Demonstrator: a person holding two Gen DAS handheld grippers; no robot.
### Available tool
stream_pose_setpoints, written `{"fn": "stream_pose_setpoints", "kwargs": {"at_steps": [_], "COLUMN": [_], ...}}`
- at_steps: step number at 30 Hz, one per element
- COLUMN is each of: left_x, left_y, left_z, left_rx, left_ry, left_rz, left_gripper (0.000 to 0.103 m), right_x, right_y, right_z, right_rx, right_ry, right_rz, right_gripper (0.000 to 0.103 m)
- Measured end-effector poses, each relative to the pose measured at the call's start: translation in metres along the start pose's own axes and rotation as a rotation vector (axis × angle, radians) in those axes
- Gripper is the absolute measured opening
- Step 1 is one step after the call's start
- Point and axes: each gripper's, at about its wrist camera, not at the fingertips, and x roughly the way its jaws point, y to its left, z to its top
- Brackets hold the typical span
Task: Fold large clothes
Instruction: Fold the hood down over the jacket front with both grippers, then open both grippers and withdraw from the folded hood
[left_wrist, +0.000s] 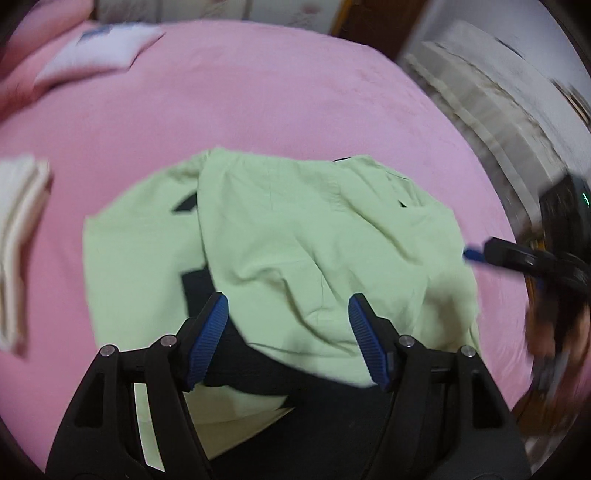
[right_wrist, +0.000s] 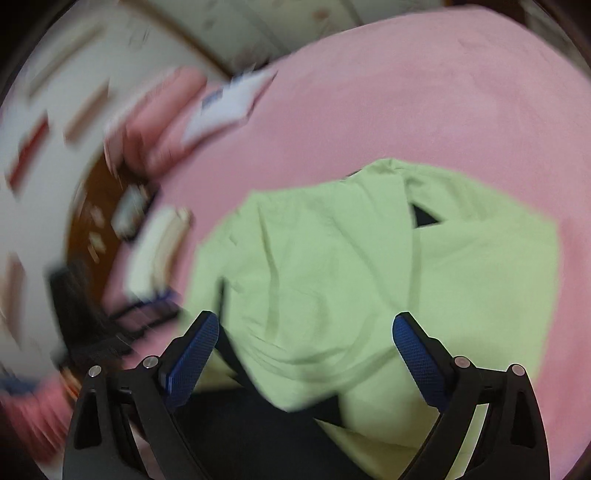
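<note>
The light green garment (left_wrist: 295, 251) with black trim is lying rumpled and partly doubled over in the middle of the pink bedsheet (left_wrist: 258, 92), nearer its front edge. The left gripper (left_wrist: 288, 314) is hovering over the near hem with jaws spread wide, gripping nothing; the right gripper (right_wrist: 304, 332) is likewise gaping and empty. Probably each should be pinching a hem corner, though blur is obscuring the layers, then pulling taut before folding. A folded cream cloth (left_wrist: 18, 240) is sitting toward the left edge.

Soft, even indoor light, no glare; heavy motion blur smears both fisheye views' rims, worst at the right wrist view's left side
</note>
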Motion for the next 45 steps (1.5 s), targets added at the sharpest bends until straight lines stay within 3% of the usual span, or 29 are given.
{"fn": "stream_pose_setpoints", "kwargs": {"at_steps": [1, 3, 5, 9, 10, 12, 14, 19, 24, 31, 37, 45], "left_x": [0.011, 0.035, 0.06, 0.09, 0.094, 0.096, 0.099, 0.108, 0.118, 0.108, 0.079, 0.046], "left_y": [-0.001, -0.003, -0.006, -0.005, -0.002, 0.003, 0.009, 0.012, 0.003, -0.024, -0.031, -0.014], "left_z": [0.0, 0.0, -0.002, -0.012, -0.013, -0.013, -0.011, -0.01, -0.012, -0.016, -0.024, -0.069], "left_rx": [-0.035, -0.077, -0.076, -0.062, -0.071, -0.072, -0.045, -0.025, -0.03, -0.03, -0.1, -0.188], "left_ry": [0.008, 0.038, 0.078, 0.151, 0.152, 0.138, 0.128, 0.133, 0.121, 0.086, 0.11, 0.196], "left_rz": [-0.004, -0.003, 0.013, 0.119, 0.116, 0.151, 0.205, 0.173, 0.209, 0.277, 0.226, 0.233], "left_gripper": [0.05, 0.04, 0.027, 0.026, 0.026, 0.021, 0.02, 0.02, 0.02, 0.02, 0.021, 0.021], "right_x": [0.006, 0.025, 0.047, 0.088, 0.095, 0.097, 0.094, 0.071, 0.068, 0.061, 0.032, 0.008], "right_y": [-0.004, -0.016, -0.021, -0.024, -0.023, -0.024, -0.032, -0.051, -0.053, -0.027, 0.003, 0.048], "right_z": [-0.006, -0.02, -0.031, -0.055, -0.059, -0.064, -0.066, -0.064, -0.063, -0.072, -0.087, -0.145], "right_rx": [0.076, 0.252, 0.337, 0.386, 0.379, 0.347, 0.336, 0.31, 0.28, 0.29, 0.348, 0.385], "right_ry": [-0.025, -0.062, -0.048, 0.074, 0.092, 0.116, 0.108, 0.007, -0.02, -0.065, -0.119, -0.037], "right_rz": [0.06, 0.173, 0.189, 0.195, 0.193, 0.142, 0.08, -0.178, -0.337, -0.401, -0.408, -0.413], "right_gripper": [0.092, 0.068, 0.036, 0.031, 0.03, 0.024, 0.007, 0.004, 0.004, 0.004, 0.01, 0.023]}}
